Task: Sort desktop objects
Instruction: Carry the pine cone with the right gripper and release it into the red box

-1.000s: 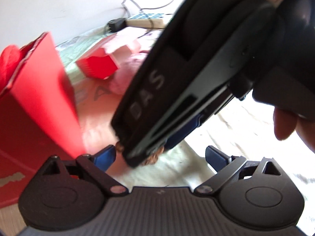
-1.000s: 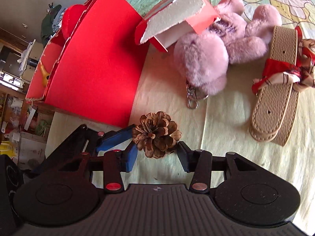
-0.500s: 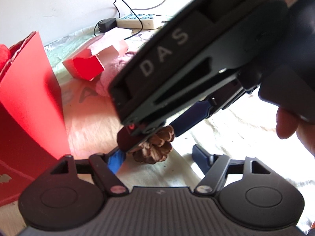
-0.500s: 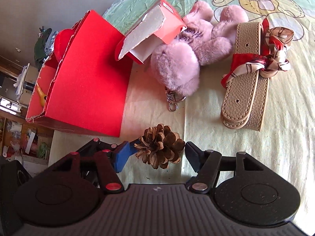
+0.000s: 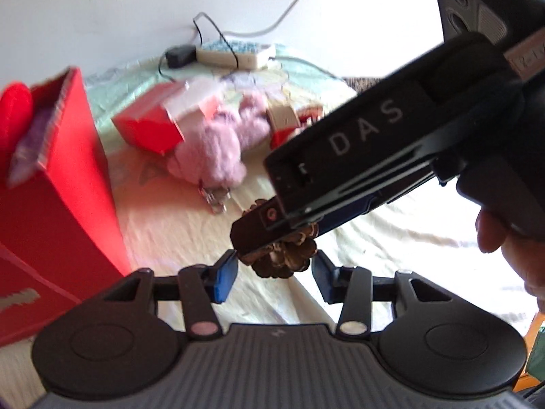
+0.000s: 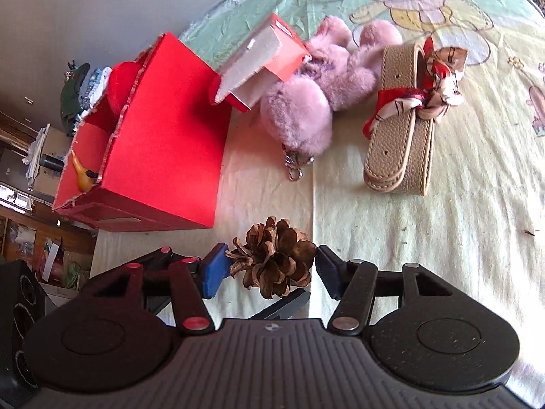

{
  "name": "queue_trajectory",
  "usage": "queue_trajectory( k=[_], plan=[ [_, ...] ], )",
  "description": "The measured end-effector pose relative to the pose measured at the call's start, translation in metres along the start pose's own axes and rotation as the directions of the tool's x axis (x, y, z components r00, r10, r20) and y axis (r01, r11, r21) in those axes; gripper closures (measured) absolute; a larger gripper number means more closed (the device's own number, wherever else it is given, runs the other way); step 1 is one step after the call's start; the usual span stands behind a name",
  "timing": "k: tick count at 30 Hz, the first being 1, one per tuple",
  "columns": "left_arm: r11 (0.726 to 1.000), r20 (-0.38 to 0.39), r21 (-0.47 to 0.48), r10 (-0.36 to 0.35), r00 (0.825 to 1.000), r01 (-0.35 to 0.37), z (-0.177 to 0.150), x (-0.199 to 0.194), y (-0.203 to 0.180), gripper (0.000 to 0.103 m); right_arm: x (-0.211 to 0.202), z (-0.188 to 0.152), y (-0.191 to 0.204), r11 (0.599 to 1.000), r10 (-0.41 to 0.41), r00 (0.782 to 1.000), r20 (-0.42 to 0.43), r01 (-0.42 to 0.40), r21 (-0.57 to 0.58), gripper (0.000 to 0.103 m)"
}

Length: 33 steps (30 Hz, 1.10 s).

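Note:
A brown pine cone (image 6: 276, 255) sits between the fingers of both grippers, just above the pale cloth. In the right wrist view my right gripper (image 6: 270, 269) has its jaws closing, and both pads touch the cone's scales. The left wrist view shows the cone (image 5: 282, 259) between the pads of my left gripper (image 5: 274, 272). Those jaws are closing too and stand tight against the cone's sides. The right gripper's black body (image 5: 374, 146) crosses from the upper right and hides the cone's top. The big red box (image 6: 170, 143) stands open at the left.
A small red box (image 6: 272, 54) lies tipped against a pink plush keychain (image 6: 306, 109). A tan belt (image 6: 402, 136) tied with a red scarf (image 6: 425, 95) lies to the right. A power strip (image 5: 235, 54) and cables sit at the far edge. A hand (image 5: 511, 248) holds the right gripper.
The left gripper's jaws have narrowed from wide apart to tight around the pine cone. The right jaws widened a little, then narrowed. Both grippers and the cone have risen off the cloth.

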<state>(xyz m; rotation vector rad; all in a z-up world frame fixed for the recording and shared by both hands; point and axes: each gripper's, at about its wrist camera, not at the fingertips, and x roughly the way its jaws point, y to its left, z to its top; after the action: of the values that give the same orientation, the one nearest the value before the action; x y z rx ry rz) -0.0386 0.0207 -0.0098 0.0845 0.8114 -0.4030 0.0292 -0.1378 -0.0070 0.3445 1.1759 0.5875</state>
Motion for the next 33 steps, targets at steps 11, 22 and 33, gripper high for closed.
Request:
queue_trajectory(
  k=[11, 22, 33],
  plan=[
    [0.995, 0.272, -0.055, 0.092, 0.958, -0.080, 0.042, -0.112, 0.069, 0.056, -0.037, 0.033, 0.105, 0.978, 0.143, 0.958, 0.248, -0.098, -0.185, 0.043],
    [0.967, 0.271, -0.142, 0.242, 0.932, -0.211, 0.024, -0.159, 0.172, 0.056, 0.040, 0.067, 0.213, 0.937, 0.245, 0.945, 0.218, -0.173, -0.302, 0.043],
    [0.952, 0.199, -0.147, 0.294, 0.935, -0.268, 0.014, -0.156, 0.222, 0.055, 0.088, 0.077, 0.254, 0.942, 0.202, 0.964, 0.171, -0.144, -0.303, 0.043]
  ],
)
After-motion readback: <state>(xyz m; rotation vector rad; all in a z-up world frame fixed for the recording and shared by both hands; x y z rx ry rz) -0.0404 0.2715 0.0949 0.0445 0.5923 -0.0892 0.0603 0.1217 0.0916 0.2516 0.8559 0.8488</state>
